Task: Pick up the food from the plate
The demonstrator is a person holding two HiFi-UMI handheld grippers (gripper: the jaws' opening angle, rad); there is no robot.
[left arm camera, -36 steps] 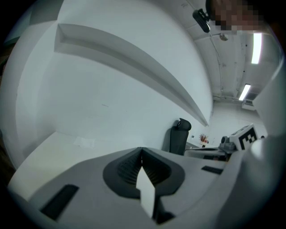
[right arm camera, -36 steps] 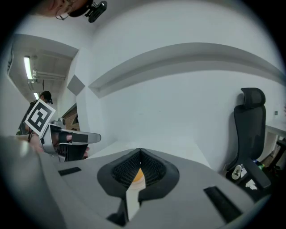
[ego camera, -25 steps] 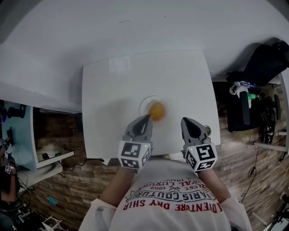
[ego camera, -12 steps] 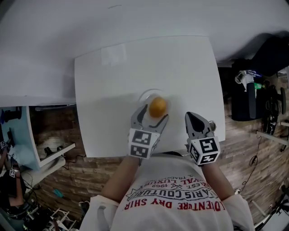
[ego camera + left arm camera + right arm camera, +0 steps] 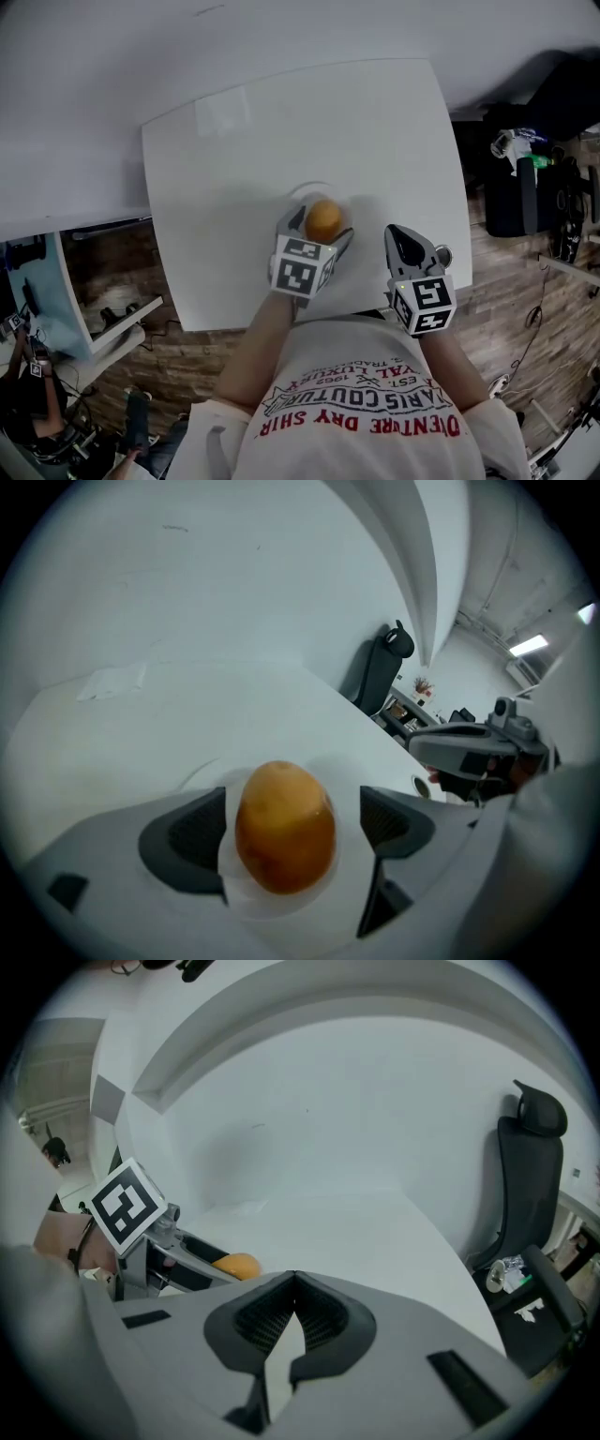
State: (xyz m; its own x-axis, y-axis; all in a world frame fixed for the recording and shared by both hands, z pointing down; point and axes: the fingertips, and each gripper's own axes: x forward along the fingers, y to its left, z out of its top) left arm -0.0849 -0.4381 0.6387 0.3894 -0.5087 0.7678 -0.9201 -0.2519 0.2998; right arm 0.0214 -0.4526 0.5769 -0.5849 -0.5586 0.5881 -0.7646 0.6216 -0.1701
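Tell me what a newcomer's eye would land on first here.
The round orange food sits on its plate near the white table's front edge. The left gripper straddles it; its jaws have just been opening and do not press. The right gripper hangs shut and empty to its right.

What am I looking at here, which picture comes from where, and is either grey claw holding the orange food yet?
No robot here: a person holds a two-jaw gripper in each hand. The top-down picture comes from a camera on the person's head; the other two come from cameras riding on the grippers, looking along their jaws. On the white table stands a small plate with one round orange piece of food. The left gripper has just been opening its jaws and straddles the food, pads clear of it on both sides, so nothing is held yet. The right gripper is shut and empty, off to the plate's right.
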